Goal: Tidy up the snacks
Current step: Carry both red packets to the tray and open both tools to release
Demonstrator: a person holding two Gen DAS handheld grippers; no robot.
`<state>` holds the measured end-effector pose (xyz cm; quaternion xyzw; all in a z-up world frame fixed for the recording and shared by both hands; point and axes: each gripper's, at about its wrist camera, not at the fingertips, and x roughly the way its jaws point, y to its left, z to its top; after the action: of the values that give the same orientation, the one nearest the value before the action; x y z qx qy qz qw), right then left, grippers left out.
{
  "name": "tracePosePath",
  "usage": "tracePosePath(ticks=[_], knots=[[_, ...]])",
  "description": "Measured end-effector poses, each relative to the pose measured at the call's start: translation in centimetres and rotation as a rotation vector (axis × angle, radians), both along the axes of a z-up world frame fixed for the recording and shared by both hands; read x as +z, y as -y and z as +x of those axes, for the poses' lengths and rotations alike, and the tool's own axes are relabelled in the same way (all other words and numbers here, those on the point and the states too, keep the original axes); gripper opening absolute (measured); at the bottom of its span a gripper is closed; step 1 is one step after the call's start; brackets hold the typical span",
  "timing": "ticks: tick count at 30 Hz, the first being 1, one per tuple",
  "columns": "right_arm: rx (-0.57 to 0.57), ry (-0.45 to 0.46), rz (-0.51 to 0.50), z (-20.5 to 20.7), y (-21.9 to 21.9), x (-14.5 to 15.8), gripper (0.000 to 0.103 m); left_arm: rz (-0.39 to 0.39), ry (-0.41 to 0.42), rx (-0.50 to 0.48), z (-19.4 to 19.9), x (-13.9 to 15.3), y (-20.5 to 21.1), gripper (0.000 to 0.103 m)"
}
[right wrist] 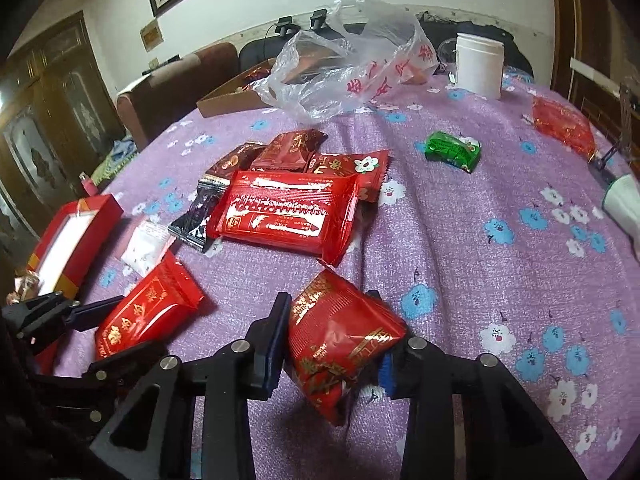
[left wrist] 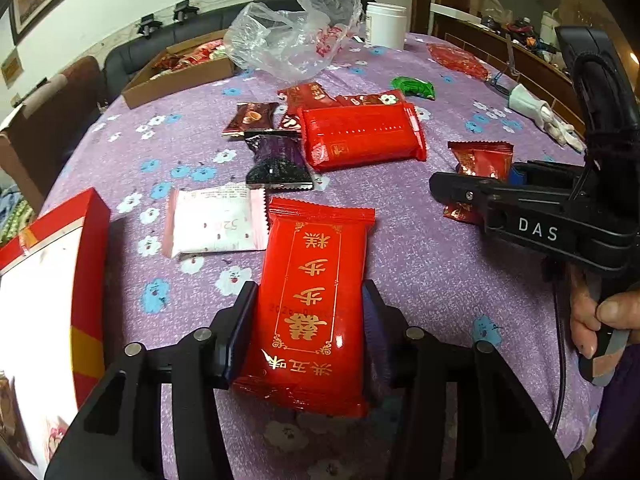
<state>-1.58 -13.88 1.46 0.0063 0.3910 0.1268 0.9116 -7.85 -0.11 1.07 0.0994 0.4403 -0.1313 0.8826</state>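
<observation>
Currently the left gripper (left wrist: 308,334) clamps a flat red foil snack packet with gold lettering (left wrist: 310,300); the right gripper (right wrist: 334,344) pinches a crumpled red foil pouch (right wrist: 340,336). Risk: slick foil may slip, since both grips sit near the packets' ends.

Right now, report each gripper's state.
Left gripper: closed on the red gold-lettered snack pack.
Right gripper: closed on a small red snack packet.

Dim indoor light, wrapper glare, fisheye warp, dark corners.
</observation>
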Motion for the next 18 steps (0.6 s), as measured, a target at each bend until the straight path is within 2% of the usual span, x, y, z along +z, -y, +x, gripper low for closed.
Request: tracePosePath(ticks=[7, 18], knots=[[0.005, -0.006, 0.034, 0.1, 0.5, -0.1, 0.035, 0.037, 0.079, 0.031, -0.7, 0.9, 0.2, 0.049], [0.005, -0.007, 0.044, 0.1, 0.6, -0.1, 0.035, 0.056, 0.149, 0.049, -1.3, 2.4, 0.3, 0.049]])
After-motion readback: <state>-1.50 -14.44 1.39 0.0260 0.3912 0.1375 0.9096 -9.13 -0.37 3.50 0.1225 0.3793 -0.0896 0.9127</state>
